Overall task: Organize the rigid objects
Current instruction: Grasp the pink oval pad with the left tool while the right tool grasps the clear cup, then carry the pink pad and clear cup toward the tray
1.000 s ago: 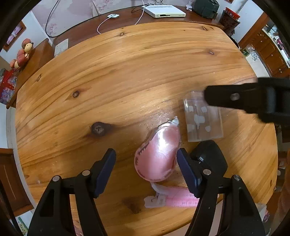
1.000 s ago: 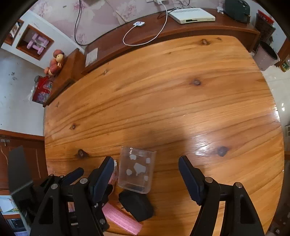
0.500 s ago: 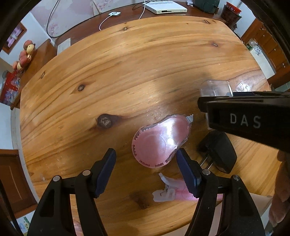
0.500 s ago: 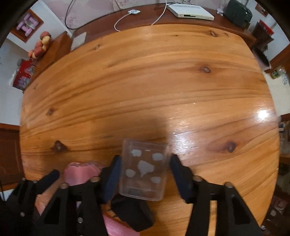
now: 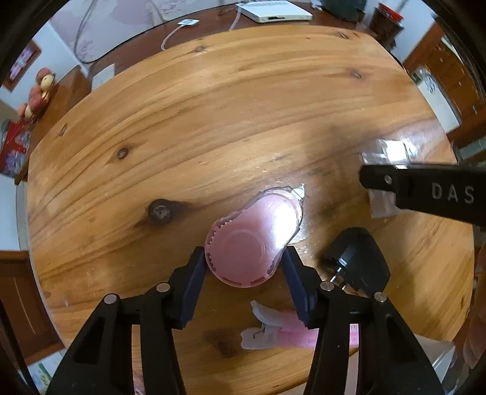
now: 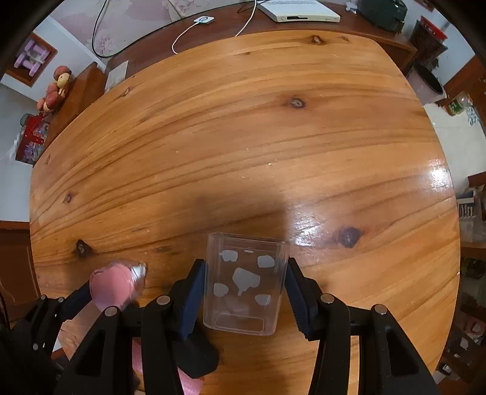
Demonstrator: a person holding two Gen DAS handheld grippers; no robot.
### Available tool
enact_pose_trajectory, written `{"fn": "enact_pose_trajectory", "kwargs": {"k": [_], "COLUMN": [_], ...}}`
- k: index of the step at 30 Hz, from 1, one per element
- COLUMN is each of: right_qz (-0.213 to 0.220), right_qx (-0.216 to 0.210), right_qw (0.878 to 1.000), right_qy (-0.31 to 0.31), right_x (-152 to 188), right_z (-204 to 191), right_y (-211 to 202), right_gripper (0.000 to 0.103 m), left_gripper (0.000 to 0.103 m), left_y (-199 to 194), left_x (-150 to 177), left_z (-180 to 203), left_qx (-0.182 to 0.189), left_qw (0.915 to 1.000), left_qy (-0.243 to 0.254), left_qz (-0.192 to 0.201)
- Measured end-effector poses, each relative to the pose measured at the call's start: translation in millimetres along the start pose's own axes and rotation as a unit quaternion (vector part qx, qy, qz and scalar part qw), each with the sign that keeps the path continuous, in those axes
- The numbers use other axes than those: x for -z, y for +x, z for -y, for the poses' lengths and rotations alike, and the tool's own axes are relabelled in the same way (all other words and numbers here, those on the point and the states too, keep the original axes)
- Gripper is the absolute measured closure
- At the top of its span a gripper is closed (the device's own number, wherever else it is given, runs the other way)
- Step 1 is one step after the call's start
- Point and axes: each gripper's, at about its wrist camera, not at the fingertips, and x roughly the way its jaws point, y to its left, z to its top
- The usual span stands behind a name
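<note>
A pink tape dispenser (image 5: 252, 240) in a clear shell lies on the round wooden table (image 5: 212, 121). My left gripper (image 5: 243, 261) points down over it; its jaws are closing and both pads touch the dispenser's sides. A clear plastic box (image 6: 246, 282) with pale grey shapes printed on it stands upright to the right. My right gripper (image 6: 244, 267) is shut on it, one pad on each side wall. The right wrist view shows the dispenser (image 6: 115, 282) at lower left, between the left gripper's fingers (image 6: 76, 300). In the left wrist view the right gripper (image 5: 425, 191) hides much of the box (image 5: 385, 152).
A black plug adapter (image 5: 358, 261) lies between the two grippers near the table's front edge. A pink strip with a white clip (image 5: 282, 334) lies at that edge. Behind the table, a dark sideboard holds a white set-top box (image 6: 300, 13) and cables.
The right jaws closed onto the clear box first. The left jaws then closed onto the pink dispenser, which now sits deeper between them.
</note>
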Motion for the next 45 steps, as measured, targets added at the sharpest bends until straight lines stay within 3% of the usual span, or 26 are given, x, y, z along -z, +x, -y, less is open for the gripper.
{"fn": "enact_pose_trajectory", "kwargs": {"k": [11,19,28,34,40,45], "right_qz": [0.031,0.096,0.184,0.256,0.267,0.263], "right_qx": [-0.025,-0.057,-0.115,-0.129,-0.136,-0.099], "right_qw": [0.999,0.992,0.968,0.940,0.926,0.924], "right_qy": [-0.015,-0.062,-0.126,-0.185,-0.232,-0.261], "right_x": [22.0,68.5,151.5,226.9,287.2,330.4], "right_z": [8.2,4.8,-13.6,-23.4,-23.9,-26.0], "right_y": [-28.0,-98.2,-203.3,-259.2,-254.1,-219.0], "right_gripper": [0.052,0.052,0.052,0.052,0.051,0.051], "left_gripper": [0.049,0.049,0.049,0.049,0.049,0.049], "left_y": [-45.6,-112.3,-206.5,-242.7,-236.1,-208.7], "left_x": [15.0,55.9,132.3,185.7,237.6,274.7], "left_z": [3.6,12.5,4.0,-1.3,7.3,16.5], "left_qx": [-0.010,-0.011,-0.031,-0.027,-0.014,-0.023], "left_qw": [0.9987,0.9938,0.9842,0.9744,0.9690,0.9666], "left_qy": [-0.016,0.000,-0.025,-0.064,-0.091,-0.113], "left_qz": [0.047,0.111,0.173,0.214,0.229,0.229]}}
